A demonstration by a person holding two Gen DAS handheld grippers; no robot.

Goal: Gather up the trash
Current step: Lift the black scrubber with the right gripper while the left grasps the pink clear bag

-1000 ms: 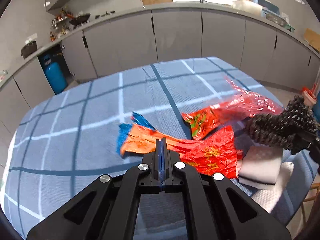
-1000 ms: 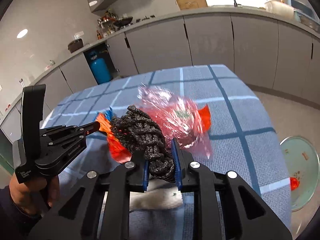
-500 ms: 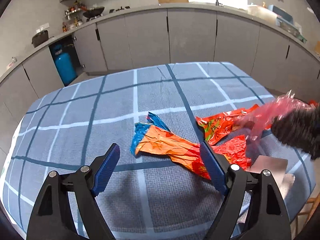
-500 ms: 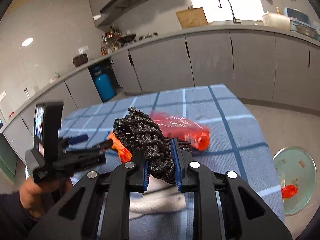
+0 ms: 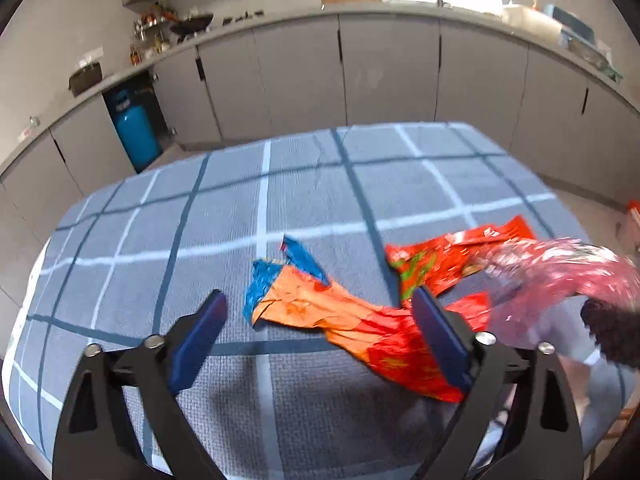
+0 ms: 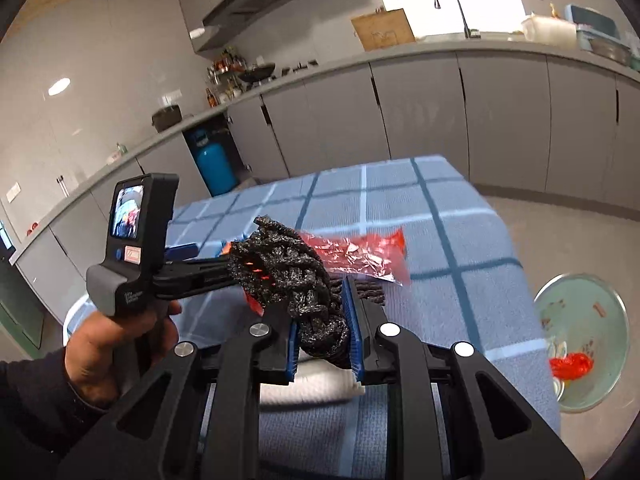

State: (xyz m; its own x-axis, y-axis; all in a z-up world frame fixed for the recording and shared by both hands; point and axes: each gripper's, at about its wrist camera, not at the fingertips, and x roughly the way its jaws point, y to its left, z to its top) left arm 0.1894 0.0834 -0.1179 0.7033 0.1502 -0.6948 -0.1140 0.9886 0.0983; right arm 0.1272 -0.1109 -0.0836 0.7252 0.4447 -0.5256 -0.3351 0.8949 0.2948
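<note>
Right tongs (image 6: 322, 344) are clamped on a black knotted scourer-like bundle (image 6: 296, 276), held above the bench (image 6: 472, 240); a crinkled clear-red wrapper (image 6: 360, 258) trails from it. Left tongs (image 5: 316, 344) have just been opening and stand wide, nothing between the pads. Beyond them an orange-and-blue wrapper (image 5: 308, 300) lies flat on the checked cloth, a red-and-green wrapper (image 5: 440, 260) just beside it. A round bin (image 6: 580, 344) with red scraps sits on the floor past the bench edge.

I see wrappers (image 5: 360, 320) on table (image 5: 200, 220), counter (image 5: 360, 12) behind it, bin (image 6: 580, 340) on floor right of table.
</note>
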